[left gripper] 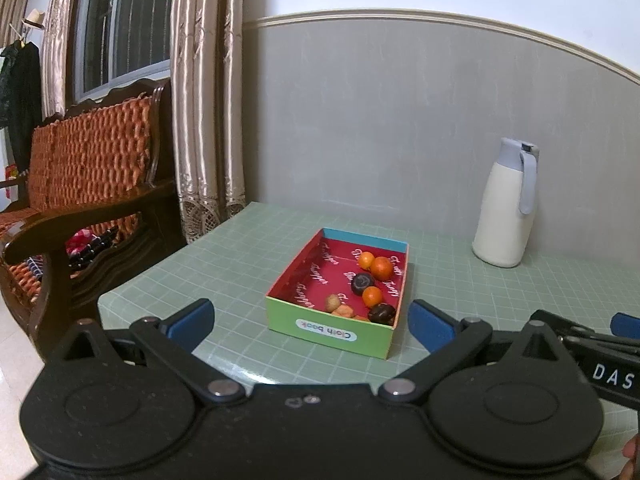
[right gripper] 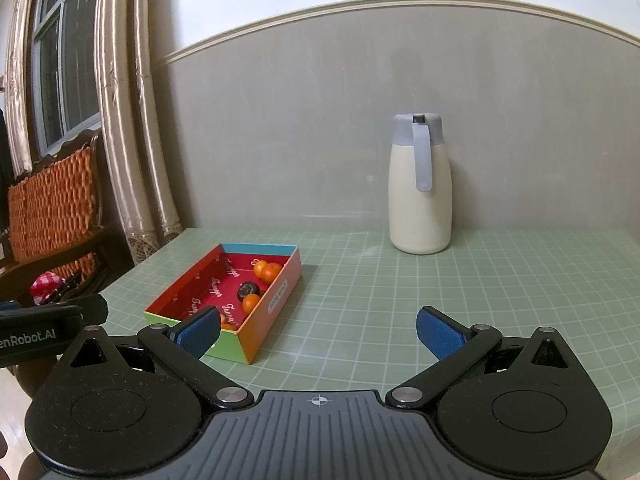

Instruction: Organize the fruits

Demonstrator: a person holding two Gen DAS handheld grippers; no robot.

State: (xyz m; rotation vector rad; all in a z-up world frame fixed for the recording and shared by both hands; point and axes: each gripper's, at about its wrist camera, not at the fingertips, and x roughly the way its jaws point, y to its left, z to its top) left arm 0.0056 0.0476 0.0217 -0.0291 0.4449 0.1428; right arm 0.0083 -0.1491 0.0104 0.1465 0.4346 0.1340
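Observation:
A shallow cardboard box (left gripper: 332, 330) with a red inside and a green front wall stands on the table; it also shows in the right wrist view (right gripper: 280, 296). In it lie several small orange fruits (left gripper: 381, 267), two dark purple fruits (left gripper: 362, 283) and a pale brown one (left gripper: 333, 302). My left gripper (left gripper: 312, 322) is open and empty, just in front of the box. My right gripper (right gripper: 318, 332) is open and empty, to the right of the box and above the table.
A cream thermos jug (right gripper: 420, 184) with a grey lid stands by the wall at the back; it also shows in the left wrist view (left gripper: 506, 204). The green grid table mat (right gripper: 400, 292) covers the table. A wooden bench (left gripper: 80, 184) with an orange cushion and curtains stand to the left.

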